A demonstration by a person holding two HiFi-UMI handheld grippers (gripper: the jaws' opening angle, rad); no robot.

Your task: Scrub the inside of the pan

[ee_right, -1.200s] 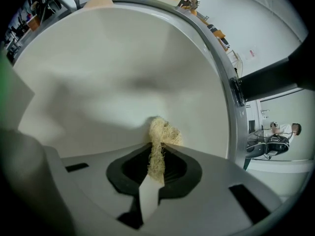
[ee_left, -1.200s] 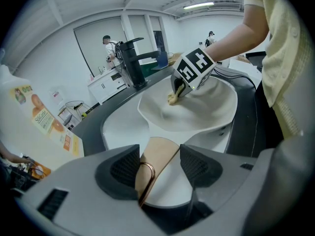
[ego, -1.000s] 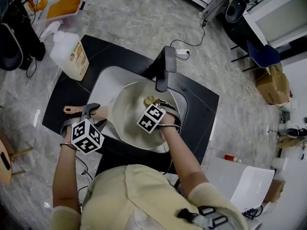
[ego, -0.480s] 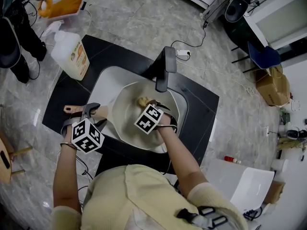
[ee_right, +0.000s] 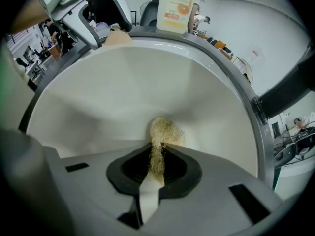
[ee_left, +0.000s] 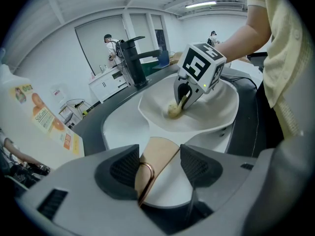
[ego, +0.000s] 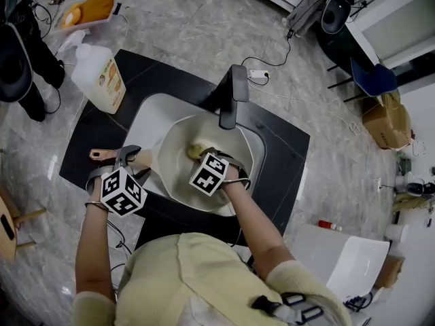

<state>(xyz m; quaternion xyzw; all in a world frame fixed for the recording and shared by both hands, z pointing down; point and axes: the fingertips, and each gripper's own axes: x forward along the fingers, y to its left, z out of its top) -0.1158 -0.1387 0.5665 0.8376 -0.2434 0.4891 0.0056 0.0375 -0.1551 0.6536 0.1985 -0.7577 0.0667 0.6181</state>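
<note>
Left tool is clamped on the pan handle. Right tool pinches a loofah scrubber against the inside of the white pan, which sits in the sink. The print on the orange-labelled bottle is unreadable.

Scrubber in pan, pan in sink, faucet behind, bottle left of sink

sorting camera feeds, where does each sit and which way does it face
Head view: on the head, looking down at the pan; both forearms, left claw, right claw show.
Left gripper view: on the left claw, facing across the pan; its jaws clamp the pan handle.
Right gripper view: on the right claw, facing into the pan; its jaws pinch the scrubber.
All share pan and scrubber.
</note>
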